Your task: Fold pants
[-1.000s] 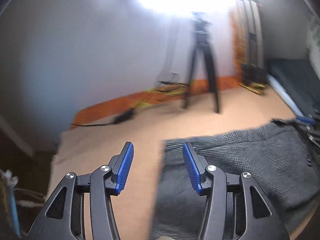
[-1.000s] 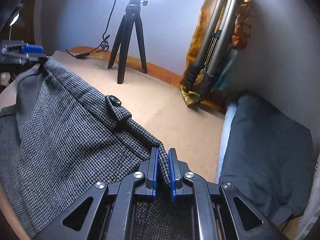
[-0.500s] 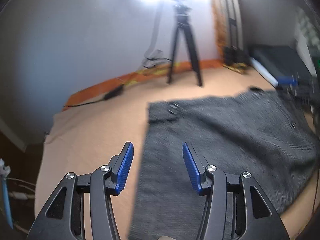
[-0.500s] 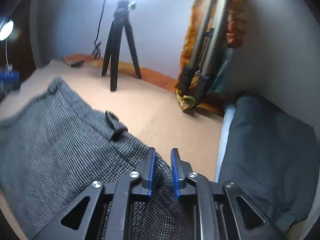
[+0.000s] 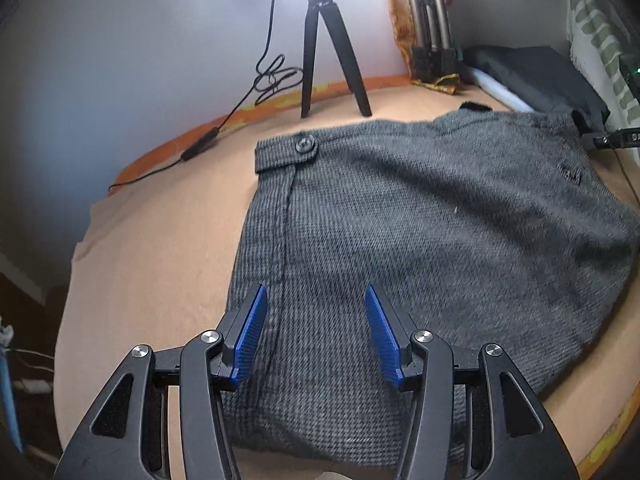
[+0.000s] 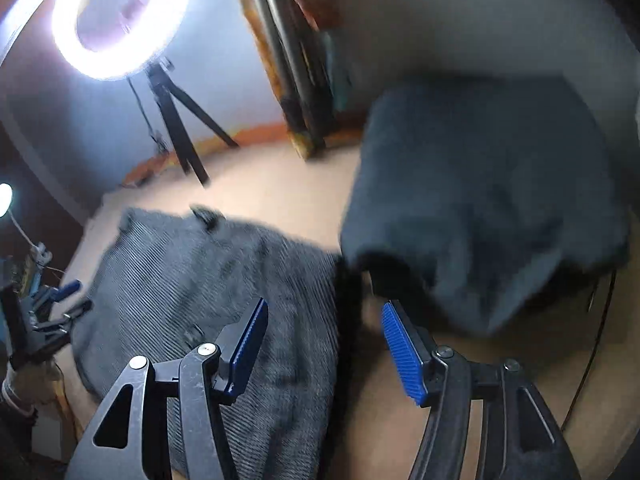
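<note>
The grey houndstooth pants [image 5: 420,240] lie spread flat on the peach-coloured cover [image 5: 152,264], filling the middle and right of the left wrist view. The waistband runs along the top of the cloth, and its button [image 5: 305,145] sits at the upper left corner of the garment. A seam runs down from just below that button toward the bottom of the frame.

The left gripper [image 5: 314,330] hovers low over the near left part of the pants, jaws apart, with nothing clamped between the blue pads [image 5: 250,332]. Cloth shows through the gap, but the pads aren't pressing on it.

In the right wrist view, which is pretty blurry, the pants [image 6: 208,300] sit in the lower left. The right gripper [image 6: 324,344] is above their right edge. Its jaws have just been opening and stand wide, nothing between them, so the cloth is released.

Further out, a dark folded garment [image 6: 480,208] lies on the right side of that view, just beside the pants. A black tripod [image 5: 328,44] stands at the back by the wall, with a glowing ring light [image 6: 120,16] on it. A black cable [image 5: 240,100] trails down the wall onto the cover.
</note>
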